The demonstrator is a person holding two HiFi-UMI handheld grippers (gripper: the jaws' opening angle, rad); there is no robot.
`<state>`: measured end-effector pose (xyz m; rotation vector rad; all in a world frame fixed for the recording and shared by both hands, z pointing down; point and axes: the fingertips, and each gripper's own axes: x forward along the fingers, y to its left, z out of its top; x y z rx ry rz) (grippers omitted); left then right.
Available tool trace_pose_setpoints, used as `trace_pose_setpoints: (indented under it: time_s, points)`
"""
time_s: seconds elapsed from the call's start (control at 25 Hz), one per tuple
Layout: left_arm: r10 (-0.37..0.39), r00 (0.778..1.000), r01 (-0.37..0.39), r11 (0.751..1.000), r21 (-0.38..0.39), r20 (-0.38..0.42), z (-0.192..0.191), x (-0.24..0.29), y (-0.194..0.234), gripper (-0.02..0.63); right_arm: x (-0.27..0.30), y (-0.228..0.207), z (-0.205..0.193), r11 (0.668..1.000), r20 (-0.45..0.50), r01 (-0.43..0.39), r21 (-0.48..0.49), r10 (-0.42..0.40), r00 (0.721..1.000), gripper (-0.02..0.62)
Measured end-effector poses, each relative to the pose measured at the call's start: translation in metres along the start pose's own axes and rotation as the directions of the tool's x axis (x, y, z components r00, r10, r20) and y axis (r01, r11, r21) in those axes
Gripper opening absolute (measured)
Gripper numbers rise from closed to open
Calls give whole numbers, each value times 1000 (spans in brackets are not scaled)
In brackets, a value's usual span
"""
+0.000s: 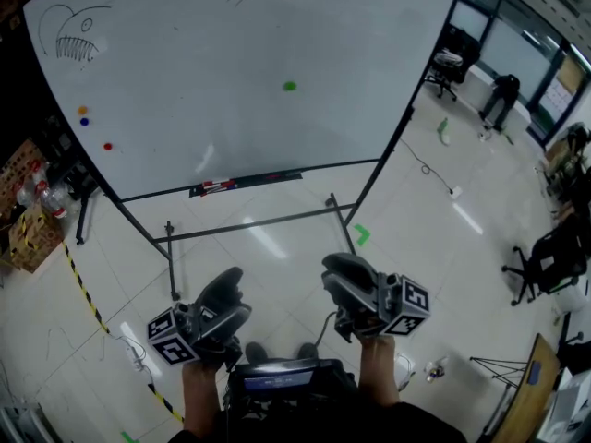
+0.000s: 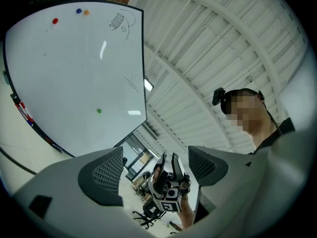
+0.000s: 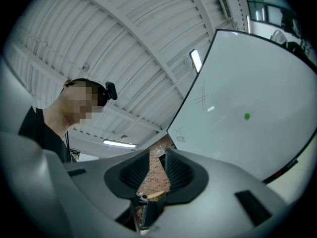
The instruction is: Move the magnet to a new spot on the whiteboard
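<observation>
A small green magnet sticks to the big whiteboard, right of its middle. It also shows as a green dot in the left gripper view and as a green dot in the right gripper view. Both grippers are held low, near my body and far from the board. My left gripper is open, with nothing between its wide-set pads. My right gripper is shut on nothing, and its pads leave only a thin slit. Both point upward.
Orange, blue and red magnets sit at the board's left edge under a fish doodle. A marker tray runs along the bottom. The stand's legs, hazard tape, a box of bottles and office chairs surround it.
</observation>
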<state>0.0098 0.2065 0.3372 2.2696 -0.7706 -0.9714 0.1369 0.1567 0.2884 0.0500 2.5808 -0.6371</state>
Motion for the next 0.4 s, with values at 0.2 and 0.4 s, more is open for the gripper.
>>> trace_pose_setpoints:
  time_s: [0.2,0.4]
  points:
    - [26,1000,-26,1000,11,-12,-12,14,2,405,-17,-9,12,1000,23,-17,22,16,1000,124]
    - [41,999,-40,999,17,-8,-19,28,8,405,-27,-20,23,999,25,-33,30,32,999,124]
